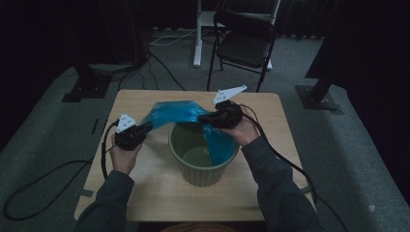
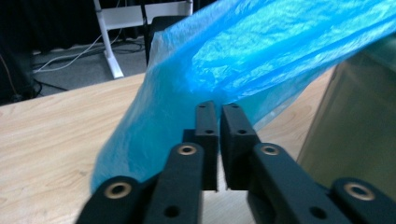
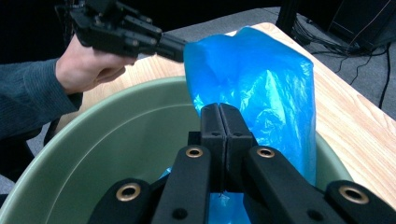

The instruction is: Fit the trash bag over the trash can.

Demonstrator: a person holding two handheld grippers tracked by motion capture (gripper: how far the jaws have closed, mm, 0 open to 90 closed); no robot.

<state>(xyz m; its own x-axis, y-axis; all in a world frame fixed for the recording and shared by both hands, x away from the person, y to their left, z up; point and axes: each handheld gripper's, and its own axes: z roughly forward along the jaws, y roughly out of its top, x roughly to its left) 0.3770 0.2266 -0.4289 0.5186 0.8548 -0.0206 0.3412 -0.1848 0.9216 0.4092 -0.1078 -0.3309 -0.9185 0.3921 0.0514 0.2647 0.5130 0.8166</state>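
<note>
Stretching across the middle of the high view, the blue plastic bag (image 1: 179, 113) is hanging partly inside the green bucket (image 1: 203, 169) on the bench (image 1: 145, 193). The left tongs (image 1: 147, 126) are pinching its left edge, jaws closed. The right tongs (image 1: 202, 117) are clamping its right side above the bucket.

No readable text, no labels, no brands, no numbers, no signs on anything in view

Bag (image 1: 180, 113) hides bin's (image 1: 203, 174) far rim.
</note>
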